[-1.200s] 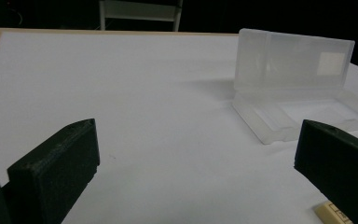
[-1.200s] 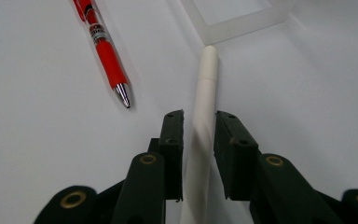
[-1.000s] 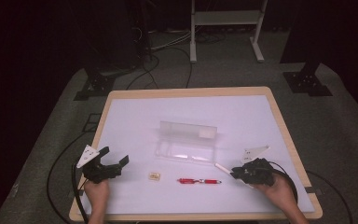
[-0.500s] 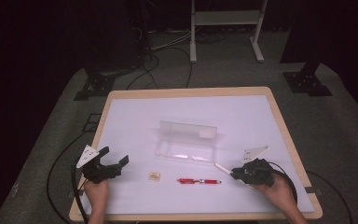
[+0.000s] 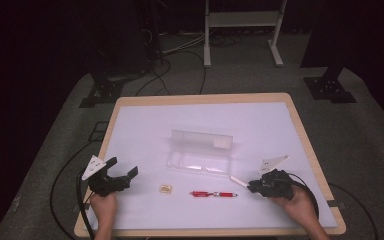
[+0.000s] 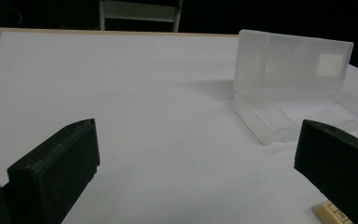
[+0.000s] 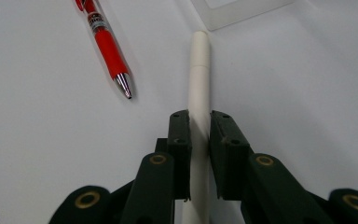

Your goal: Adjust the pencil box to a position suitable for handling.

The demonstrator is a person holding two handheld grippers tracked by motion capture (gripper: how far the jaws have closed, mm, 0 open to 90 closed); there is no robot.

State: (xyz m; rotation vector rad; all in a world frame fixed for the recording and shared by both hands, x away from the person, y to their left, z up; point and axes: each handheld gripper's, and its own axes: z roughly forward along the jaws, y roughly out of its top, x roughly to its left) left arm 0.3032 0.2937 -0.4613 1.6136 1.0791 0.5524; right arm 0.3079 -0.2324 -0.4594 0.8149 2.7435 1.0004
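Observation:
A clear plastic case (image 5: 201, 150) lies open in the middle of the white table (image 5: 200, 120), its lid standing up; it also shows as the case (image 6: 298, 88). A red pen (image 5: 213, 194) lies in front of it, seen close as the red pen (image 7: 103, 44). My right gripper (image 5: 252, 186) is shut on a white pen (image 5: 238, 181); the white pen (image 7: 199, 74) sticks out past the jaws toward the case. My left gripper (image 5: 122, 171) sits at the front left, open, its jaws wide apart with nothing between them. A small tan eraser (image 5: 165, 188) rests between it and the red pen.
The table's wooden rim (image 5: 200, 99) frames the white top. Cables (image 5: 60, 175) trail off the left side onto grey carpet. A white metal stand (image 5: 242, 30) and dark equipment feet (image 5: 330, 87) sit on the floor beyond the table.

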